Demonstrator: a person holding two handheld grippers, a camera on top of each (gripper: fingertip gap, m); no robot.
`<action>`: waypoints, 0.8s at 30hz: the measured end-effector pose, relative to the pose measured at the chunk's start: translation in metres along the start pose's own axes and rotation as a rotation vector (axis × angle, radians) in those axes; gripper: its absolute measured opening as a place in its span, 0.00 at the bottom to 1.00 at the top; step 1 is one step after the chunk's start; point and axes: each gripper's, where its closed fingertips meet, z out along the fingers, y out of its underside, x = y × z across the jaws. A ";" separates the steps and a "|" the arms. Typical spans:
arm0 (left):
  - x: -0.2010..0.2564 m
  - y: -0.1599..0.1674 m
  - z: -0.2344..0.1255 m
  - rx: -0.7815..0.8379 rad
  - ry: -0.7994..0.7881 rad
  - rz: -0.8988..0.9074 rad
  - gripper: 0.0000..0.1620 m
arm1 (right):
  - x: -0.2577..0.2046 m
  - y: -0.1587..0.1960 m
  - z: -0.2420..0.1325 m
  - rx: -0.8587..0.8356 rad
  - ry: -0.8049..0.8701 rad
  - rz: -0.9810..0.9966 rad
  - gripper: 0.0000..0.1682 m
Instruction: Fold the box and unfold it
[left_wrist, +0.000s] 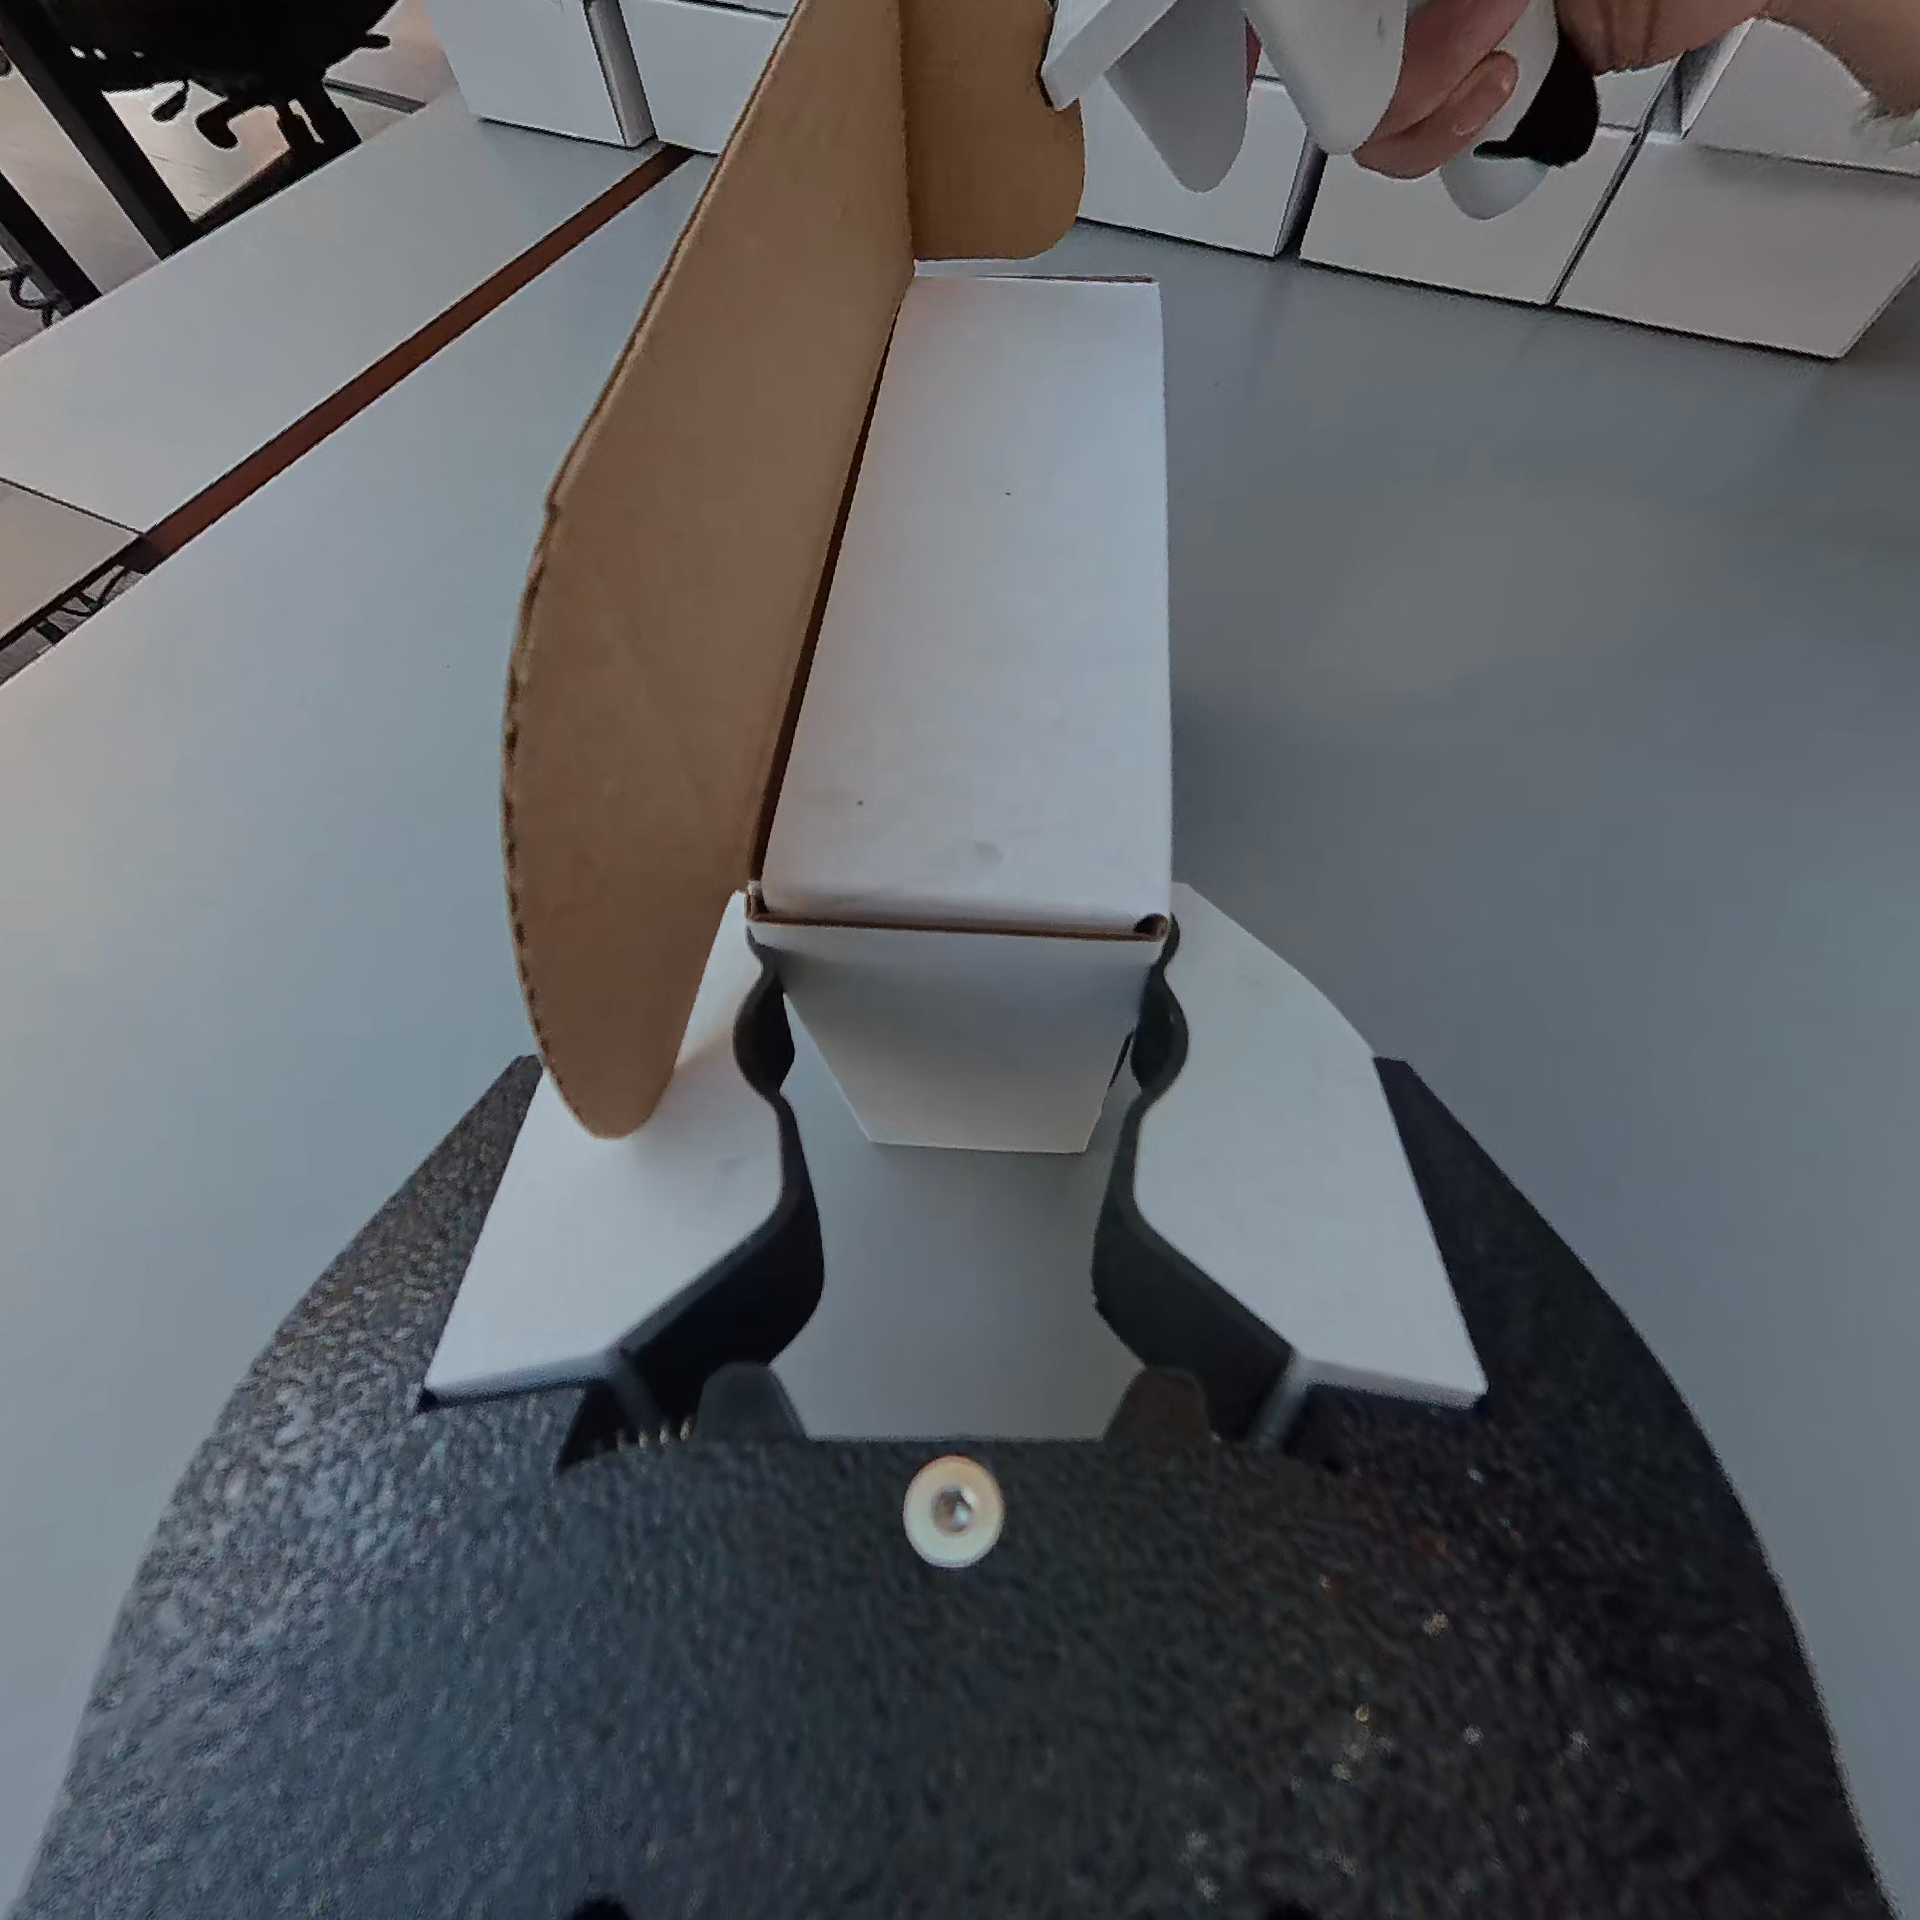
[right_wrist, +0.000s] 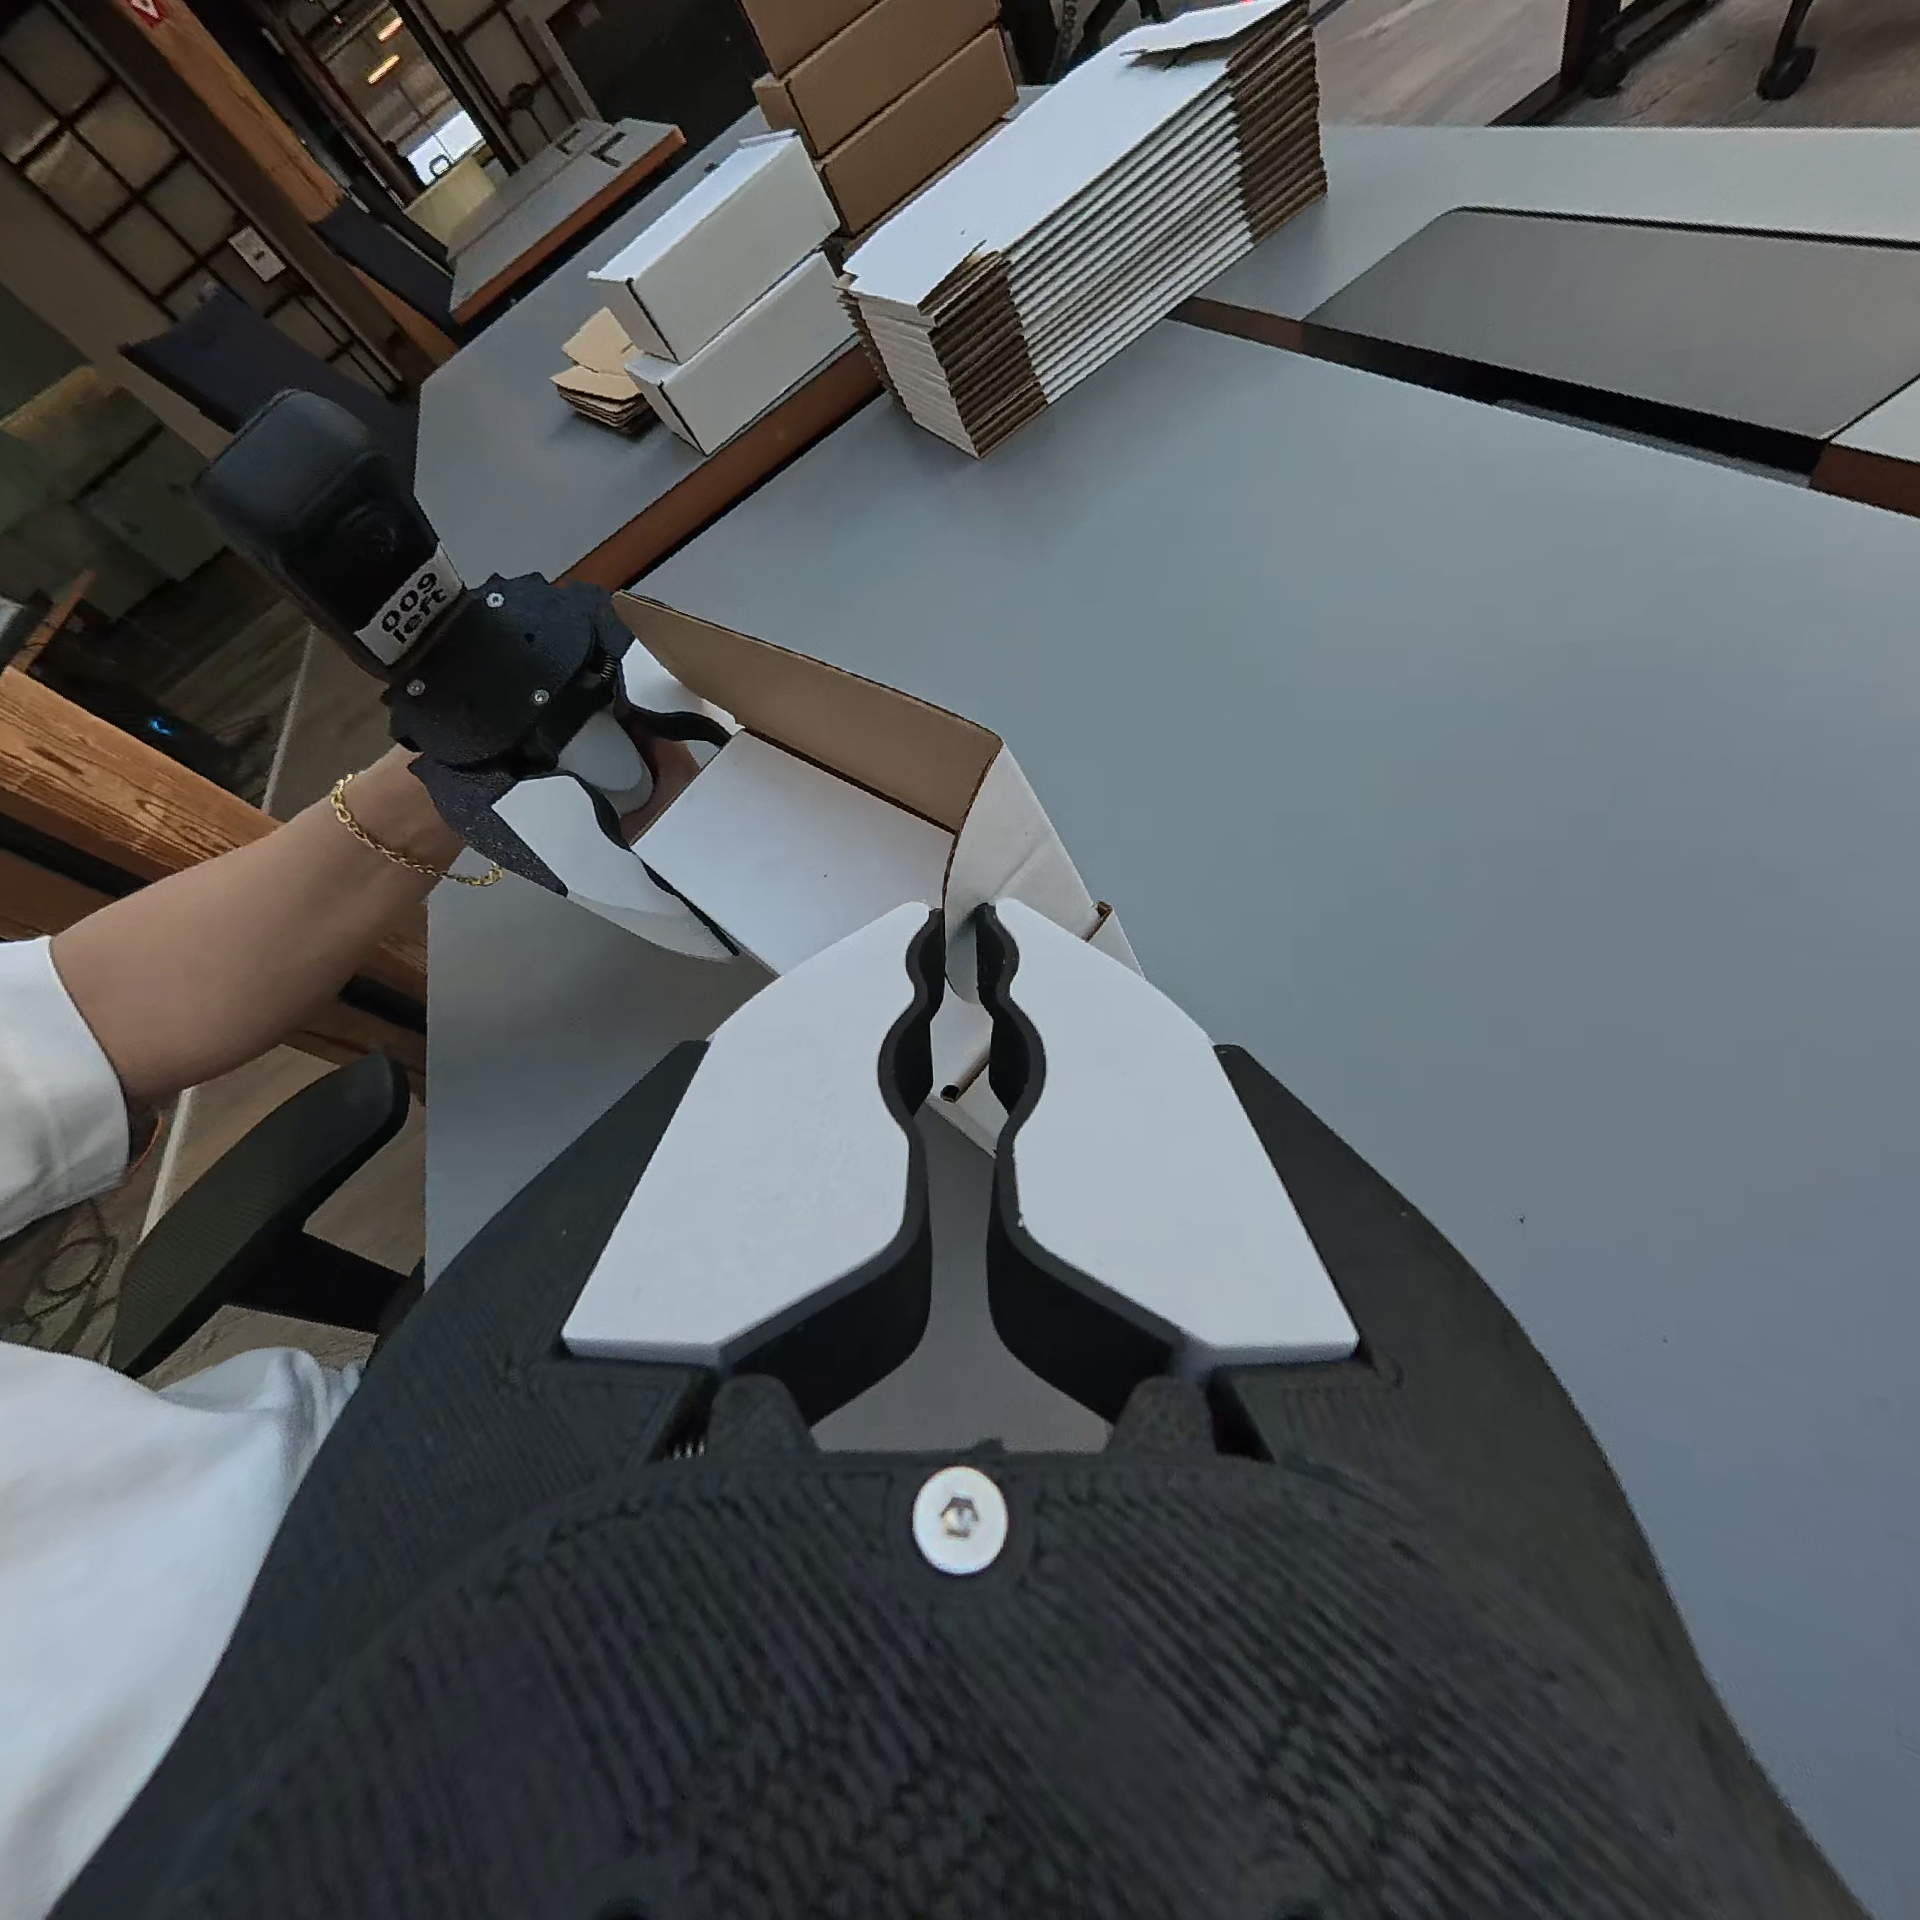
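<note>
Box (left_wrist: 977, 644) on the grey bench (left_wrist: 1558, 727), light and bendy card, best held by stiff edges: left tongs (left_wrist: 961, 997) clamped on its near end, right tongs (right_wrist: 961, 940) pinched together on the flap (right_wrist: 992, 831).

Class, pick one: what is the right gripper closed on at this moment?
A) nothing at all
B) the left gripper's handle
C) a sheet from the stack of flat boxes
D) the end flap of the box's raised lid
D: in the right wrist view the right gripper has its tips pinched on the white end flap of the box, whose lid stands raised.
</note>
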 end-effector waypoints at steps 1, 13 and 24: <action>0.000 0.000 0.000 0.001 -0.004 0.000 0.40 | 0.000 0.001 0.001 0.000 0.008 -0.016 0.03; -0.001 -0.002 0.001 0.017 -0.036 -0.002 0.40 | 0.008 0.018 0.001 -0.031 0.152 -0.201 0.02; 0.001 -0.021 -0.058 0.287 -0.145 0.036 0.43 | 0.014 0.012 0.009 -0.023 0.294 -0.181 0.01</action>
